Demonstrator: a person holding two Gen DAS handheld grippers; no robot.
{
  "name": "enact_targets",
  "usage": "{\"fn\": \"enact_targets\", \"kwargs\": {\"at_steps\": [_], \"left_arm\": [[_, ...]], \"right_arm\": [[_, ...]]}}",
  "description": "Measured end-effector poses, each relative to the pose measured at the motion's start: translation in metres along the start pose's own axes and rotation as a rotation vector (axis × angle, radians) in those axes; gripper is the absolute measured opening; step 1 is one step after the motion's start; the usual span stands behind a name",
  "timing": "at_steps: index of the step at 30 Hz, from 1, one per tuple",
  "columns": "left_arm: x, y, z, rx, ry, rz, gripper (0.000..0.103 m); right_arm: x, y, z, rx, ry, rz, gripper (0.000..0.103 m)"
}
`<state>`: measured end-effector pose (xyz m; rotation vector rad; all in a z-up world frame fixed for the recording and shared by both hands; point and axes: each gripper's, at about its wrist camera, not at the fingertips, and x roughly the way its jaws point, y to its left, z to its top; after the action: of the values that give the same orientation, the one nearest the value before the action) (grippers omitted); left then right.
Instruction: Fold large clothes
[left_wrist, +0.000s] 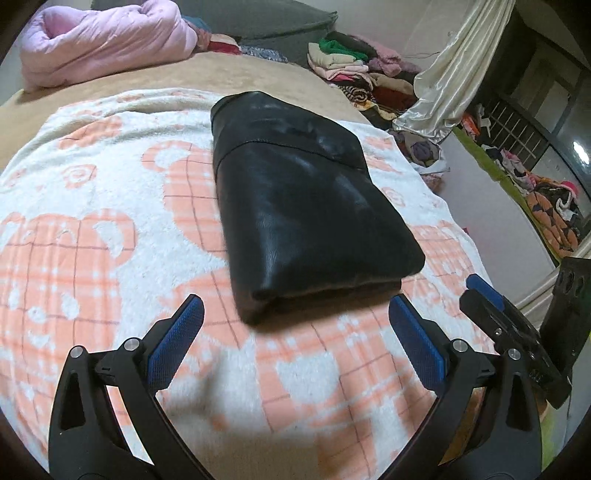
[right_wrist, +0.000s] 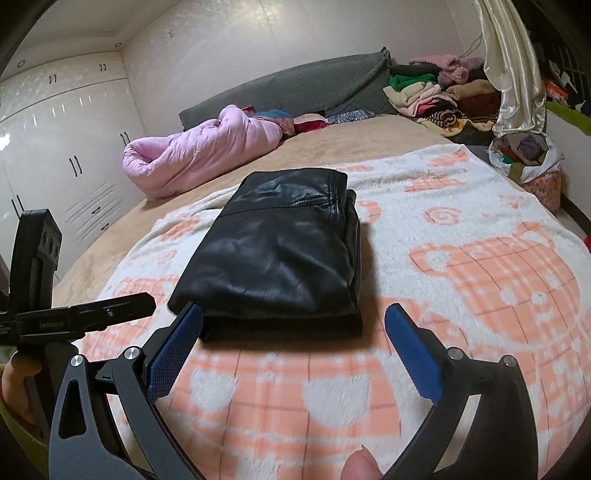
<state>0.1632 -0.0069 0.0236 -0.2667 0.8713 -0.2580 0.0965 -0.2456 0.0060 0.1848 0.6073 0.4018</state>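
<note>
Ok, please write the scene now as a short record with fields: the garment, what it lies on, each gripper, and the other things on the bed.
garment: black leather garment, folded into a compact rectangle
surface: white and orange blanket on the bed
left gripper: fingers wide open, empty, just short of the garment's near edge
right gripper: fingers wide open, empty, near the same edge
elsewhere: pink quilt bundled at the far side; pile of clothes beyond the bed

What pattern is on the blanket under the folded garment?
Orange checked bears on white blanket, clearest in the right wrist view.
</note>
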Motion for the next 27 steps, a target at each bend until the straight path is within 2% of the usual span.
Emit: {"fn": "enact_targets", "kwargs": {"at_steps": [12,27], "left_arm": [[-0.020,0.003,-0.046,-0.010,-0.041,0.048,0.094],[-0.028,0.000,-0.055,0.017,-0.047,0.103,0.094]], "right_arm": [[-0.029,0.005,-0.041,-0.028,0.035,-0.080,0.099],[-0.033,0.006,-0.050,-0.043,0.057,-0.088,0.099]]}}
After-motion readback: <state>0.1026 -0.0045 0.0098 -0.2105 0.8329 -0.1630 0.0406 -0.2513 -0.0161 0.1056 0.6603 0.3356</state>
